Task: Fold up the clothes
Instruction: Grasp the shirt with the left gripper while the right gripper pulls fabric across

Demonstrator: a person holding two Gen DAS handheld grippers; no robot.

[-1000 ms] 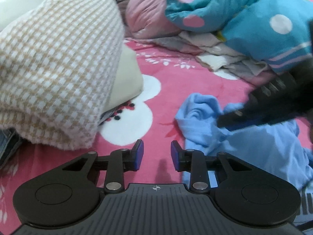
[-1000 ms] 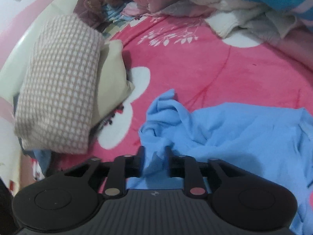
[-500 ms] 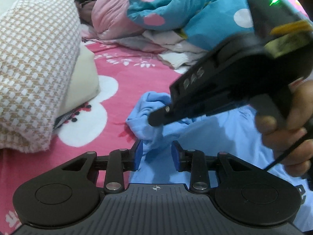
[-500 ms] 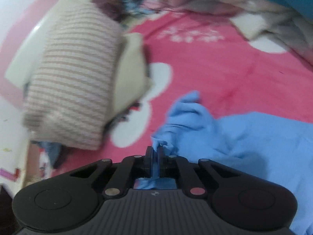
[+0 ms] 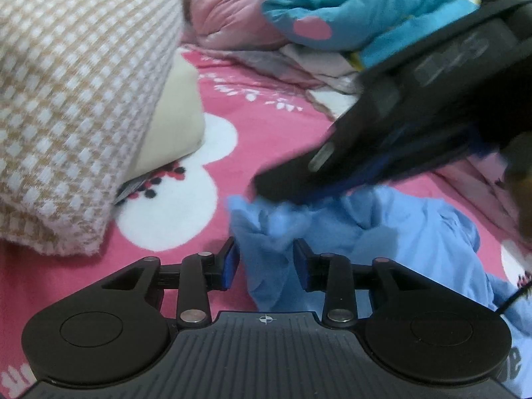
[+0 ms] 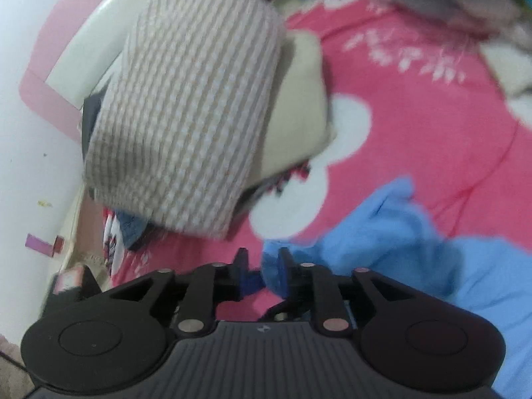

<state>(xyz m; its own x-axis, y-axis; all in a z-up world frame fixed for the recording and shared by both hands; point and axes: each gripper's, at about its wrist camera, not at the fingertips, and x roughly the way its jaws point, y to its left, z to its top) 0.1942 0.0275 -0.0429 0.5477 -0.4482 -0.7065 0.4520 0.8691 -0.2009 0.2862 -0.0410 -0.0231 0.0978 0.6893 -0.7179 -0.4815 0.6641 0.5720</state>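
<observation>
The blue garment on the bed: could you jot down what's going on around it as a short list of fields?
garment: light blue shirt, crumpled on the pink bedsheet
left gripper: jaws apart, a bunched fold of the shirt between them, pads not pressing
right gripper: jaws opening, shirt edge against one pad only
beside it: checked blanket folded over a cream pillow
folding: not yet started
</observation>
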